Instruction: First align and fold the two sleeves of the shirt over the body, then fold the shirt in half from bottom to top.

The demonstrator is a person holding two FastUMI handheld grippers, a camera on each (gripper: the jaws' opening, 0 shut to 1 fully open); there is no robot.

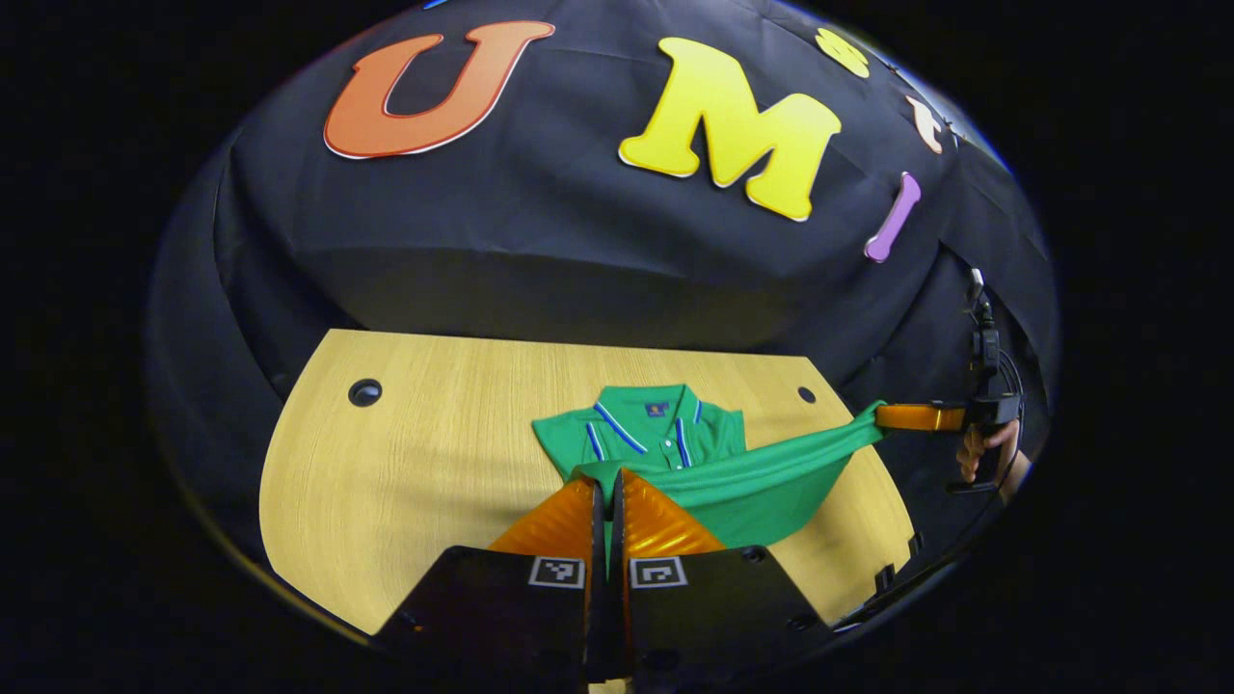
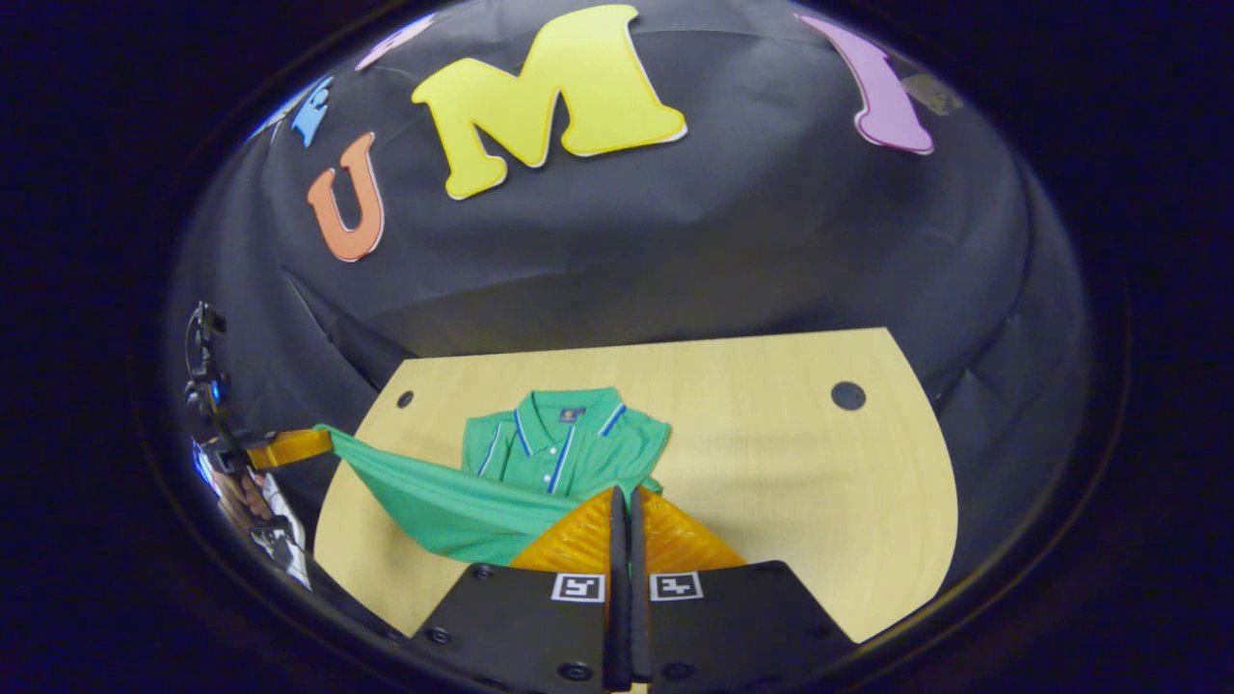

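Lying on a pale wooden table [image 1: 405,463], the green shirt [image 1: 665,439] has nothing beside it; the tabletop shows only two dark round holes, one near each far corner [image 1: 364,392], and black cloth hangs behind as the booth's wall.

The shirt's collar end rests flat toward the far edge of the table, collar up, with blue and white stripes along the collar and the button strip and a small blue tag inside the neck. Its sides are folded in, so the upper body looks narrow. The lower part is lifted off the table and stretched into a taut green band between the two grippers, sagging a little in the middle.

The left gripper [image 1: 607,487] has its fingers pressed together on one corner of the hem. The right gripper [image 2: 622,501] is likewise closed on the other corner of the hem. In the left gripper view the right gripper appears far to the right, level with the table's edge, with a hand [image 1: 988,453] around its handle.
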